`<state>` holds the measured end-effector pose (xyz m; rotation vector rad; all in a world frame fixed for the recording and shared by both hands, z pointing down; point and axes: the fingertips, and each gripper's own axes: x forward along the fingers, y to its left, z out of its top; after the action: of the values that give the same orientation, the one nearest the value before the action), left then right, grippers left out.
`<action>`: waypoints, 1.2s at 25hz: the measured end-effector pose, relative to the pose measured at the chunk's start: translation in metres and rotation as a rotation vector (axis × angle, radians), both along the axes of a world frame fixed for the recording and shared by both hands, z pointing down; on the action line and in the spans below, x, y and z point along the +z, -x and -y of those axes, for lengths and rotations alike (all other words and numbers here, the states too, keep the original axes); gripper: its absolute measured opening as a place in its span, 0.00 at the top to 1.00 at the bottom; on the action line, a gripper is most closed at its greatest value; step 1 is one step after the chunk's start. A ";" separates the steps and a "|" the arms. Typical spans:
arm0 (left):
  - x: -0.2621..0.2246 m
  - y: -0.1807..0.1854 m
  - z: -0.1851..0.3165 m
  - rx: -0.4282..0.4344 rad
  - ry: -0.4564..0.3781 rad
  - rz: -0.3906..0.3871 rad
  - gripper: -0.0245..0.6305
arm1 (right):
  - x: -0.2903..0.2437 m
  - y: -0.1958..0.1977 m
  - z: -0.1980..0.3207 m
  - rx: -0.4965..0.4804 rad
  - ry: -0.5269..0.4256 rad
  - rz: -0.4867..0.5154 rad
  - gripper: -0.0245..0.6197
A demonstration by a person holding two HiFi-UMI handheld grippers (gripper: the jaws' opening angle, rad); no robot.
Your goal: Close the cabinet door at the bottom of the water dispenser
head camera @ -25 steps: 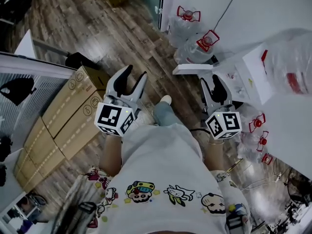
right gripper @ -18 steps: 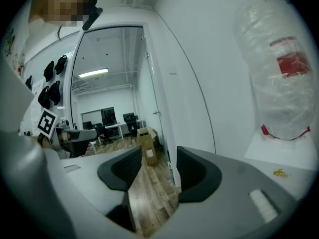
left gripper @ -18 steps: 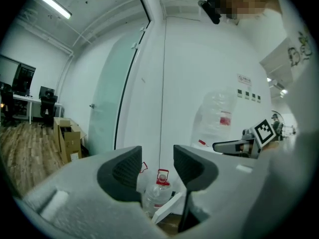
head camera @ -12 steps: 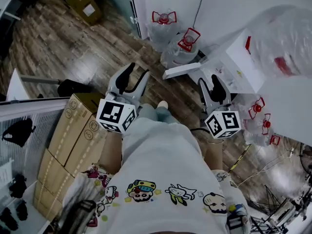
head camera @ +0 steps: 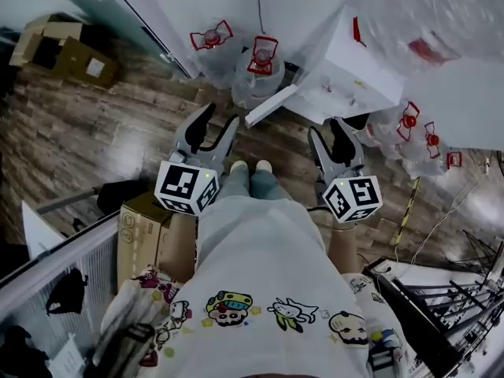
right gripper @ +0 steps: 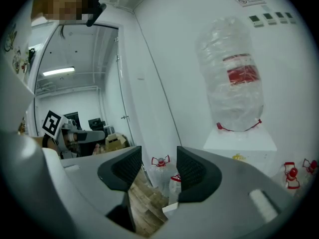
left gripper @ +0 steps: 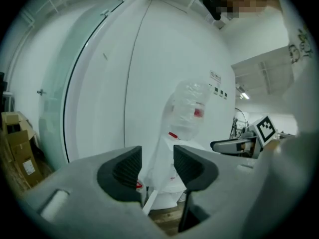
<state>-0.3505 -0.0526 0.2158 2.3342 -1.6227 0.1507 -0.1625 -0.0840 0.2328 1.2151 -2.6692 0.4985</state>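
The white water dispenser (head camera: 358,69) stands against the wall ahead of the person, slightly to the right. Its bottom cabinet door (head camera: 272,105) hangs open, swung out over the wooden floor (head camera: 94,132) just beside two red-handled water jugs (head camera: 260,65). The left gripper (head camera: 219,118) is held in the air short of the door, its jaws apart with nothing between them. The right gripper (head camera: 327,132) — likewise parted and empty — hovers near the dispenser's foot, clear of both door and body.
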 end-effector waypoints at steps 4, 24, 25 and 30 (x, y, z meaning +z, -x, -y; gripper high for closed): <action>0.012 -0.013 0.017 0.111 0.030 -0.003 0.67 | 0.008 -0.008 -0.005 0.089 0.027 -0.006 0.63; 0.123 -0.054 0.051 0.345 0.204 0.026 0.67 | 0.088 -0.029 0.001 0.270 0.158 0.013 0.63; 0.131 -0.054 0.053 0.348 0.214 0.026 0.67 | 0.095 -0.029 0.002 0.274 0.164 0.015 0.63; 0.172 -0.050 0.058 0.353 0.254 0.029 0.64 | 0.132 -0.027 0.011 0.295 0.175 0.000 0.63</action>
<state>-0.3005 -0.1107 0.3882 2.3999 -1.1125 0.4398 -0.1360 -0.0953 0.3644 1.5586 -2.3944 0.7566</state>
